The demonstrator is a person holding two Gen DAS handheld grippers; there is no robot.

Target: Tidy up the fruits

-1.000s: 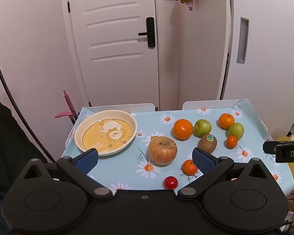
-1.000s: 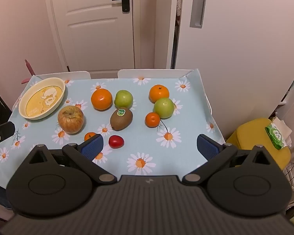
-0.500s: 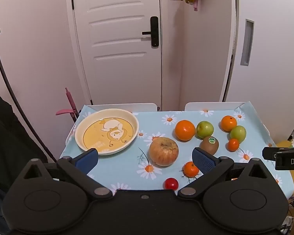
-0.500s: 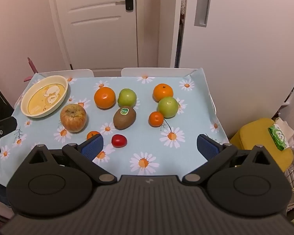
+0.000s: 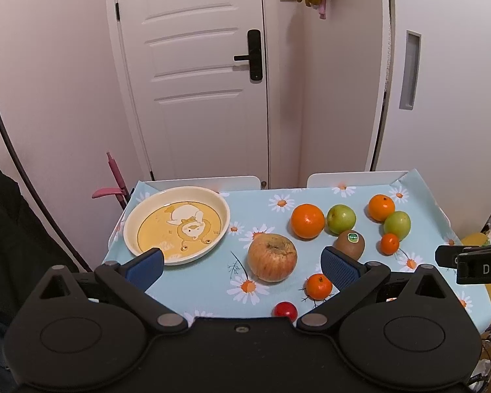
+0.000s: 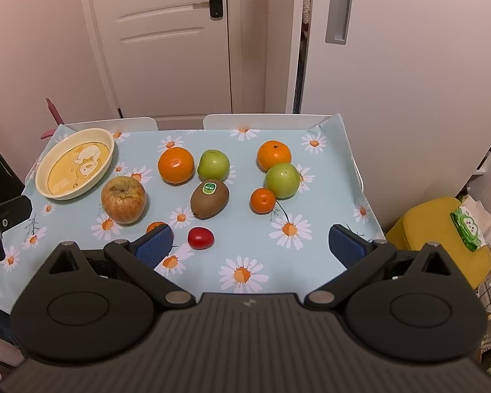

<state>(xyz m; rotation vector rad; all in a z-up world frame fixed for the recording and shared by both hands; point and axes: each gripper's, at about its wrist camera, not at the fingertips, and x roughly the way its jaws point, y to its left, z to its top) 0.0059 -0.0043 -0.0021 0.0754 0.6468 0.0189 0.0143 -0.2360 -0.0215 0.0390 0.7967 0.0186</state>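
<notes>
The small orange (image 6: 156, 226) near the front is mostly tucked behind the right gripper's (image 6: 250, 247) left finger pad (image 6: 154, 244) in the right wrist view, just a sliver shows. In the left wrist view the cherry tomato (image 5: 284, 310) has its bottom cut by the left gripper's (image 5: 243, 267) body. The right gripper itself pokes in at the right edge there, lettering chopped to "DAS". Kiwi (image 6: 209, 198) sticker text is too tiny to read. The yellow stool (image 6: 438, 245) runs partly behind the gripper frame.
</notes>
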